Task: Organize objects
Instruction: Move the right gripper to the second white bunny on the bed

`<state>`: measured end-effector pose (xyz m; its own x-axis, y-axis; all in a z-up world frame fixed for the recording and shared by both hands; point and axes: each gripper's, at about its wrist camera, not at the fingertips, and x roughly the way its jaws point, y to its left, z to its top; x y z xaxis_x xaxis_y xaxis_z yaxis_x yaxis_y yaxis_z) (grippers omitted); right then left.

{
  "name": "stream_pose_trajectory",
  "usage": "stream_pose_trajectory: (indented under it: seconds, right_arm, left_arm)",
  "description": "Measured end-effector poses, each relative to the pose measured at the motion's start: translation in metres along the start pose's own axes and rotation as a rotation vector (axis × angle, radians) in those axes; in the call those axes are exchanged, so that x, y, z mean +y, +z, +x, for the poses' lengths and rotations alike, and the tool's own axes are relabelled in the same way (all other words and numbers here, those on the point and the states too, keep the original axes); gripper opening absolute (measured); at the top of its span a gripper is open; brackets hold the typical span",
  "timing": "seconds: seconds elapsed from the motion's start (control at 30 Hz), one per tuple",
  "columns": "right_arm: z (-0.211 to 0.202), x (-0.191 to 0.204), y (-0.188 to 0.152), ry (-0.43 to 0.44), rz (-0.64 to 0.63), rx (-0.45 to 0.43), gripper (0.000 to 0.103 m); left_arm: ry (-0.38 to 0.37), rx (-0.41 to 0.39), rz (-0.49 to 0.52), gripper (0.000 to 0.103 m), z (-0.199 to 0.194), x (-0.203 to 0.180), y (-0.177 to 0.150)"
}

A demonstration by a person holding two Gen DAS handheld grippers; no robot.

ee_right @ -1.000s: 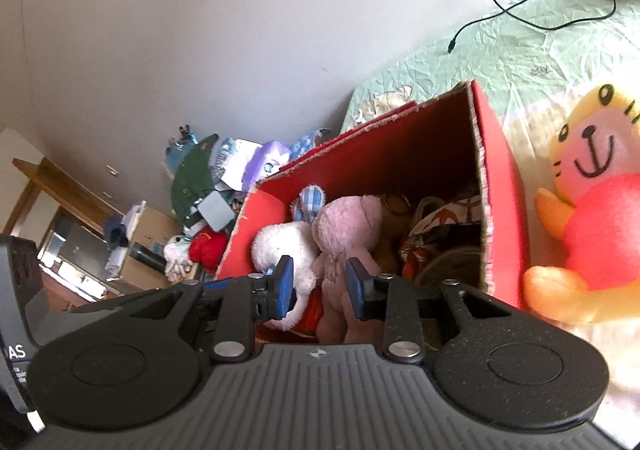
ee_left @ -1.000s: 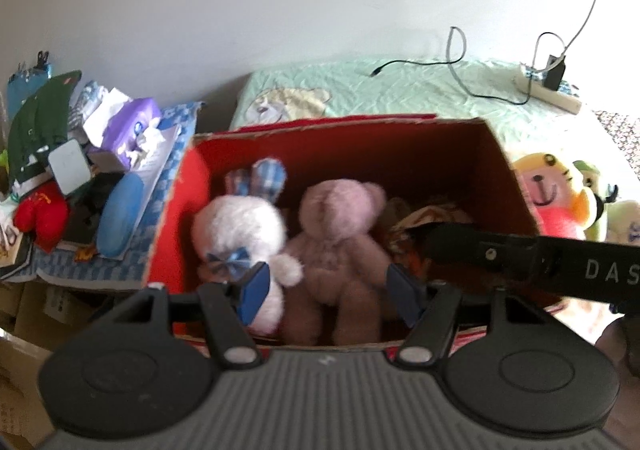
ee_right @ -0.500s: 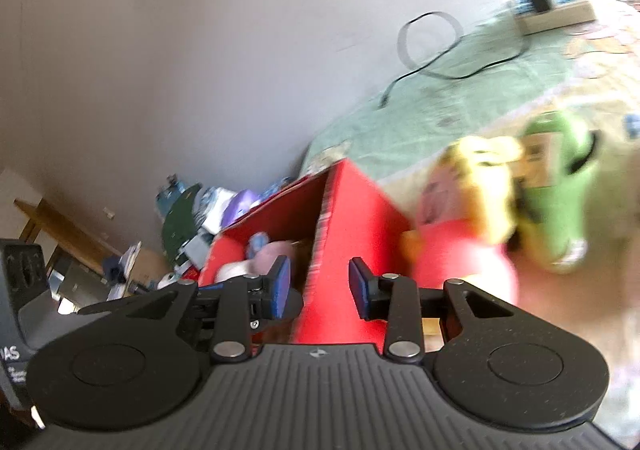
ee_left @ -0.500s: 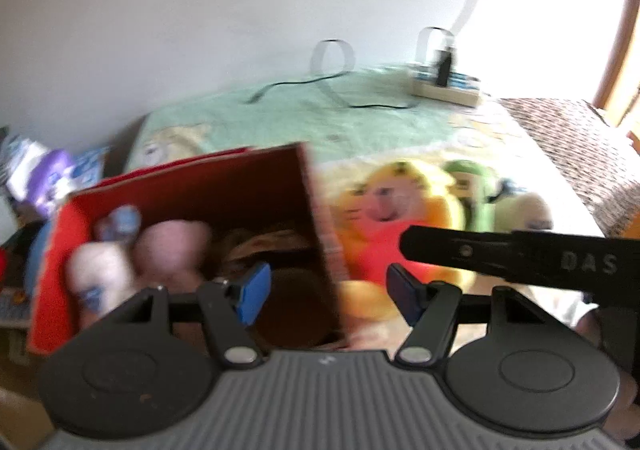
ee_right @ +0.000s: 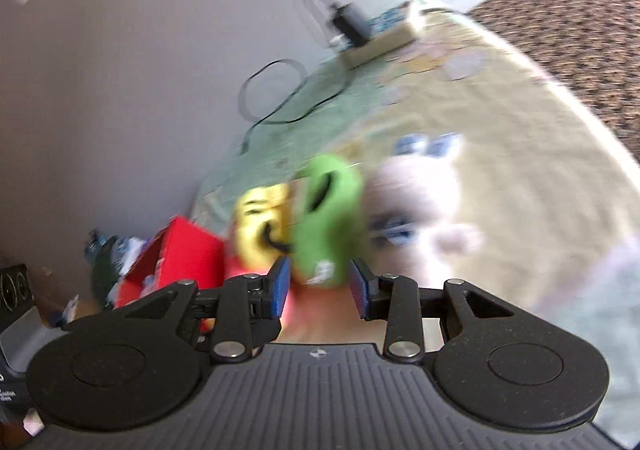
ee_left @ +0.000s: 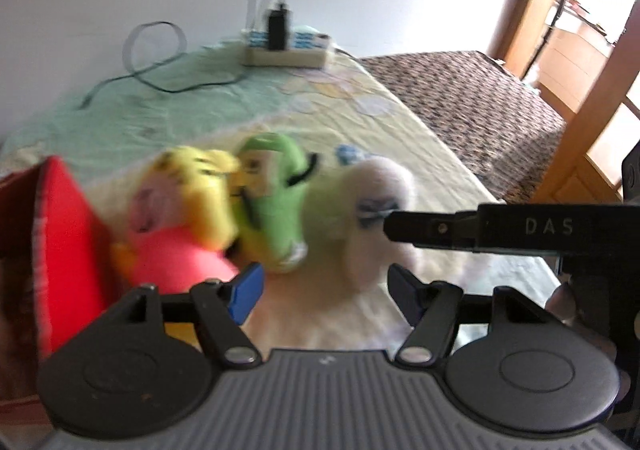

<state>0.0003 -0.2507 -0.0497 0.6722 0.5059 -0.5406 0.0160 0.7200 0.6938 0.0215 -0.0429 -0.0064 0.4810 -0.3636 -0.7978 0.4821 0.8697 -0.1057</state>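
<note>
Three plush toys lie on the bed beside the red box (ee_left: 60,234): a yellow cat in pink (ee_left: 180,226), a green plush (ee_left: 276,205) and a white plush (ee_left: 372,209). My left gripper (ee_left: 326,292) is open and empty, in front of the green and white toys. My right gripper (ee_right: 319,288) is open, its jaws standing either side of the green plush's (ee_right: 328,217) near end; contact is unclear in the blur. The yellow cat (ee_right: 260,230), white plush (ee_right: 420,209) and red box (ee_right: 180,254) flank it. The right tool's body crosses the left view.
A power strip with a plugged charger (ee_left: 286,49) and black cable (ee_left: 160,61) lie at the bed's far end by the wall. A brown patterned mattress (ee_left: 472,97) and wooden frame (ee_left: 592,89) are on the right. Clutter (ee_right: 108,254) sits beyond the box.
Both views have swung right, away from the red box's inside toward the toys on the bed. The right gripper's jaws have widened and now frame the green plush.
</note>
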Motion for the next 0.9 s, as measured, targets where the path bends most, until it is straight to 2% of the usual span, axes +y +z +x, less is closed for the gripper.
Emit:
stream_pose_trajectory:
  seconds: [0.13,0.37,0.77,0.87,0.9]
  right_arm:
    - [-0.007,-0.025,0.01,-0.042,0.028,-0.013,0.037]
    - [0.0,-0.05,0.024,-0.076,0.038,0.005,0.042]
    - [0.04,-0.066,0.045,-0.055,0.059,0.077,0.045]
    - [0.052,-0.067,0.049,-0.041,0.066,0.094,0.057]
    - [0.055,-0.068,0.05,-0.038,0.067,0.099,0.057]
  left_arm:
    - [-0.035,0.023,0.01,0.07,0.027,-0.017,0.006]
    - [-0.068,0.082,-0.011,0.07,0.068,-0.025,0.016]
    - [-0.12,0.13,-0.039,0.06,0.114,-0.02,0.033]
    - [-0.128,0.139,-0.045,0.06,0.124,-0.016,0.038]
    - [-0.129,0.142,-0.045,0.06,0.128,-0.014,0.039]
